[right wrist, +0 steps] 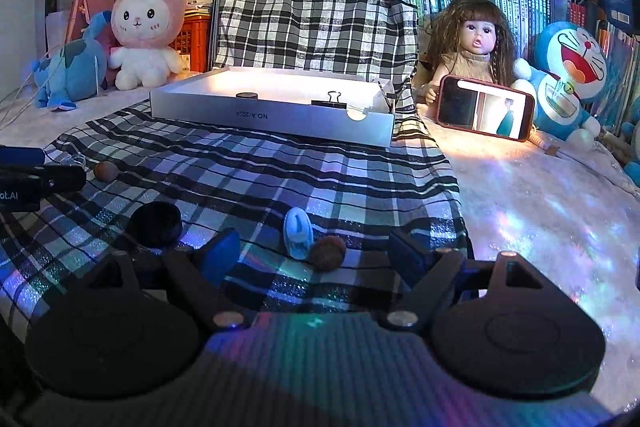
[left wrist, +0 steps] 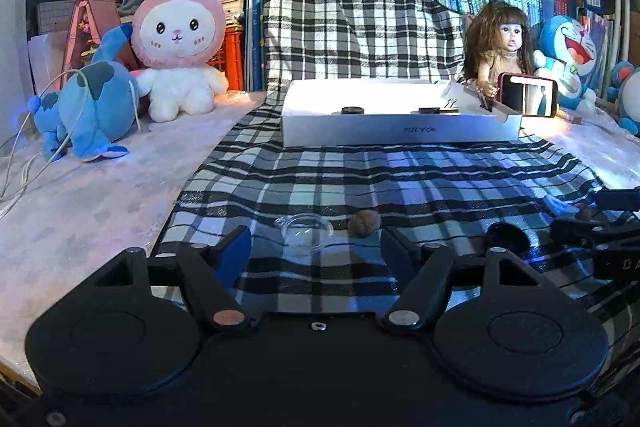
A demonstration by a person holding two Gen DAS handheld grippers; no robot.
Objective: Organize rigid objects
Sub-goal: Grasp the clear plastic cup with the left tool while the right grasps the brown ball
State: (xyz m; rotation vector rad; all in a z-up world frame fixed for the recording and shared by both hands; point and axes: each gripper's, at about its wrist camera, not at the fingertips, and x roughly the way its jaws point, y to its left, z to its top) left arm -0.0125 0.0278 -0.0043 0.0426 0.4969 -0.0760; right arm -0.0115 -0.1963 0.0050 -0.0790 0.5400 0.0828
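Checked cloth point(left wrist: 400, 179), black and white, covers the middle of the table point(left wrist: 80, 211) and runs up over a stack at the far side. Bare pale tabletop shows to left and right of it.

White shallow box point(right wrist: 272, 115) sits on the cloth at the far middle, open top. Inside it: a dark round disc point(right wrist: 245, 94) left of centre and a black binder clip point(right wrist: 332, 99) right of centre, well apart.

Background items along the far edge: pink-hooded rabbit plush point(left wrist: 178, 39) and blue plush point(left wrist: 86, 107) far left; doll point(right wrist: 472, 43) far right with a phone point(right wrist: 484, 107) leaning against it, screen lit; blue cat plush point(right wrist: 568, 75) further right. Books and red baskets behind.

Left gripper point(left wrist: 316, 247): jaws partly open, nothing gripped. A clear glass dish point(left wrist: 307, 227) lies on the cloth just beyond the fingertips, between their lines but not touched. A brown nut point(left wrist: 363, 223) lies just right of the dish.

Right gripper point(right wrist: 316, 255): jaws wide open, nothing gripped. A small pale blue-white piece point(right wrist: 298, 233) stands on the cloth in the gap ahead of the fingers, with a second brown nut point(right wrist: 328, 253) touching or just beside it on its right; neither pad contacts them.

Black round lid-like object point(right wrist: 156, 223) lies on the near cloth between the two grippers, just left of the right gripper's left finger.

Loose items all lie on the near cloth, well short of the box.
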